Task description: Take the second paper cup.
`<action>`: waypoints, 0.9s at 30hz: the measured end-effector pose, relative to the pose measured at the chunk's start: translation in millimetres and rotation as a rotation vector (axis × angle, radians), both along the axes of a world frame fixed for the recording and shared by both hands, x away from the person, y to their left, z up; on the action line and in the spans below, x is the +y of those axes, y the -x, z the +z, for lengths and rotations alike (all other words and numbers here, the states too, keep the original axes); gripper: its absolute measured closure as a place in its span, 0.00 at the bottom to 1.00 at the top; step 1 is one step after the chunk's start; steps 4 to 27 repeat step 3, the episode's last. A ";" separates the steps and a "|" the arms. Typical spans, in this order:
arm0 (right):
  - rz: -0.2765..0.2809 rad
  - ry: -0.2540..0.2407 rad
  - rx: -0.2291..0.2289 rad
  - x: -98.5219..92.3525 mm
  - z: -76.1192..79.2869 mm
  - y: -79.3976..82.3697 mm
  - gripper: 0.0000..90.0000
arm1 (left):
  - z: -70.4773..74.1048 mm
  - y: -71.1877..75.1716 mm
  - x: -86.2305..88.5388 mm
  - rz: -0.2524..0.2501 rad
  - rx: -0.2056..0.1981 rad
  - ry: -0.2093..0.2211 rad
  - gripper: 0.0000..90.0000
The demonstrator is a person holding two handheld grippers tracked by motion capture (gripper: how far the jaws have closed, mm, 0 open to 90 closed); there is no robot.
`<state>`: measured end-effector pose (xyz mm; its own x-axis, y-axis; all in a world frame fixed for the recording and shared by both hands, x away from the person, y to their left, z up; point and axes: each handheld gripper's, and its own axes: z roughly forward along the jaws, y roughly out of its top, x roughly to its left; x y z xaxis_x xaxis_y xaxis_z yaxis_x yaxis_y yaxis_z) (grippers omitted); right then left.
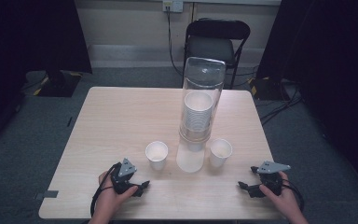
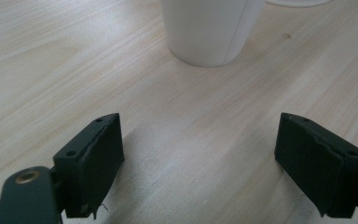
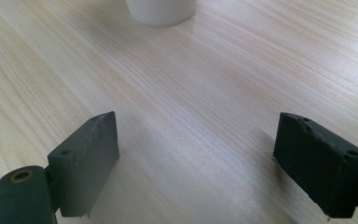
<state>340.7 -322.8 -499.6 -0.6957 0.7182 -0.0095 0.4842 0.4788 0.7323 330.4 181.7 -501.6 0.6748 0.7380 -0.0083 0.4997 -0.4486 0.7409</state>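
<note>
Both tongs (image 1: 142,185) (image 1: 245,186) gape wide, holding nothing.

**Cups and dispenser on the table**

A tall clear dispenser (image 1: 200,93) stands upright at the centre of the frame, on a white base (image 1: 189,161). Inside it sits a stack (image 1: 197,114) of white paper cups, mouths up, and the bottom cup pokes out below the tube. Left of the base a single white cup (image 1: 156,154) stands upright and empty. Right of the base a second cup (image 1: 220,152) stands upright, just beside it. In the left gripper view the left cup (image 2: 212,30) fills the top centre. In the right gripper view the right cup's foot (image 3: 161,10) shows at the top edge.
</note>
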 end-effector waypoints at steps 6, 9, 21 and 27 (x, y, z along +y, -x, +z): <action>0.001 -0.001 0.001 0.0 0.0 0.0 0.15 | 0.0 0.1 -0.1 0.001 -0.001 0.000 0.17; 0.001 -0.001 0.001 0.0 0.0 0.0 0.15 | 0.0 0.1 -0.1 0.001 -0.001 0.000 0.17; 0.001 -0.001 0.001 0.0 0.0 0.0 0.15 | 0.0 0.1 -0.1 0.001 -0.001 0.000 0.17; 0.001 -0.001 0.001 0.0 0.0 0.0 0.15 | 0.0 0.1 -0.1 0.001 -0.001 0.000 0.17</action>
